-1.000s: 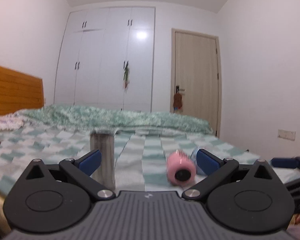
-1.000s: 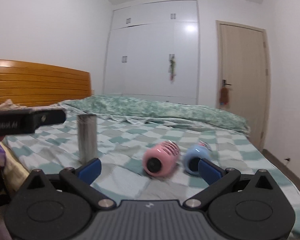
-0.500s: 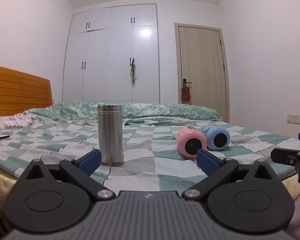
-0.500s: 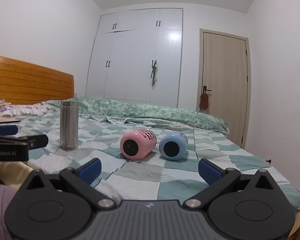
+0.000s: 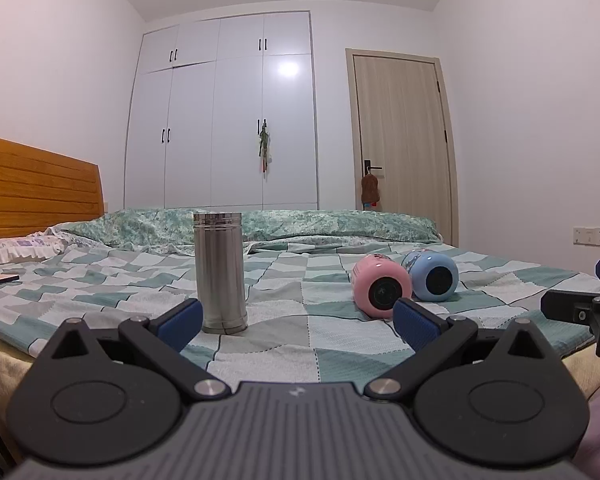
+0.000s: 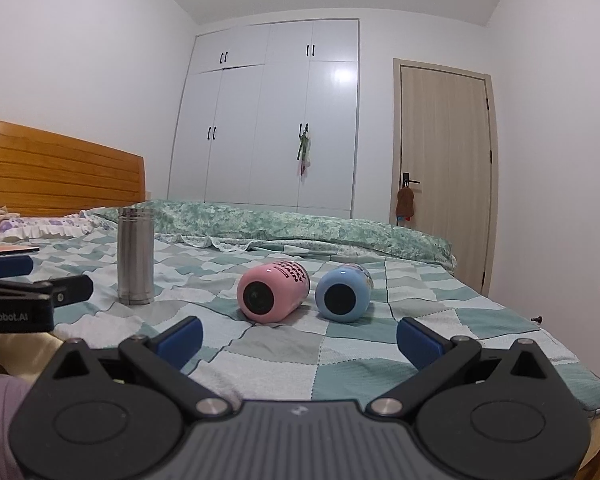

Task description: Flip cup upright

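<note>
Checked bedding covers the bed (image 5: 308, 344) across the middle of both views, with a steel flask (image 5: 219, 271) standing upright left of centre. Right of it, the pink cup (image 6: 272, 293) and blue cup (image 6: 343, 293) lie on their sides, touching. Both the left gripper (image 5: 296, 322) and right gripper (image 6: 298, 336) sit low in frame, fingers spread wide, holding nothing.

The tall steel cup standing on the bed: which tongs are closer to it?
Left. The left tongs sit open just short of the tall upright stainless steel cup; the right tongs, also open, face it from farther off and rightward.
</note>
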`<state>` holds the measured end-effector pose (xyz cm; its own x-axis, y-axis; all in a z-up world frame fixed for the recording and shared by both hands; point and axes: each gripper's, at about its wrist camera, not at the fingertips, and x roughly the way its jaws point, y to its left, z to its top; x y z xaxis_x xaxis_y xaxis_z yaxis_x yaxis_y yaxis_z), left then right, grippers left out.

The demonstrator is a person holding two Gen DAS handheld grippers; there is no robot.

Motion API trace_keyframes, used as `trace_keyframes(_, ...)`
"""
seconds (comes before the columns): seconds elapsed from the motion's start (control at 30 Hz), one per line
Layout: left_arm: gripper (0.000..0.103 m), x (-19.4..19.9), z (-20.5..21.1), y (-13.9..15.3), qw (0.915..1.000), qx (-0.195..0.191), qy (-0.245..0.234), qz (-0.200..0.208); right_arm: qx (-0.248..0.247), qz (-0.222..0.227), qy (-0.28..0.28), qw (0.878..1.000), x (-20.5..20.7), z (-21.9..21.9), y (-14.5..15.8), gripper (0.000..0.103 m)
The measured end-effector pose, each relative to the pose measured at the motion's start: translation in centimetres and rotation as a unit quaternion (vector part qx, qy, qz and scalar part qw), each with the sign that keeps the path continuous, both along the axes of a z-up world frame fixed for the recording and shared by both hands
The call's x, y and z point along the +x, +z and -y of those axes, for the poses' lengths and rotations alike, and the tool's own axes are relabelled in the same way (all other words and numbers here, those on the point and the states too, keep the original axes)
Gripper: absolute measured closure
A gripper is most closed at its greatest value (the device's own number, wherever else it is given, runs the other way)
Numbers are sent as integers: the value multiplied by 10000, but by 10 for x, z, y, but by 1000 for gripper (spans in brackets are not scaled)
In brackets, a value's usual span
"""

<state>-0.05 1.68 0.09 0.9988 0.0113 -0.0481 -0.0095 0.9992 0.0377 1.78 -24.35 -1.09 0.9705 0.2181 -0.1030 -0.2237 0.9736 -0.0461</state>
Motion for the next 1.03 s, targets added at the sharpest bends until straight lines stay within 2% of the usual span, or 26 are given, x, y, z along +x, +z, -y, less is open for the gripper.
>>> trace_keyframes(1.03, 0, -3, -1, 1, 9999, -51, -58, 66, 10, 13, 1, 10000, -1, 0, 0, 0)
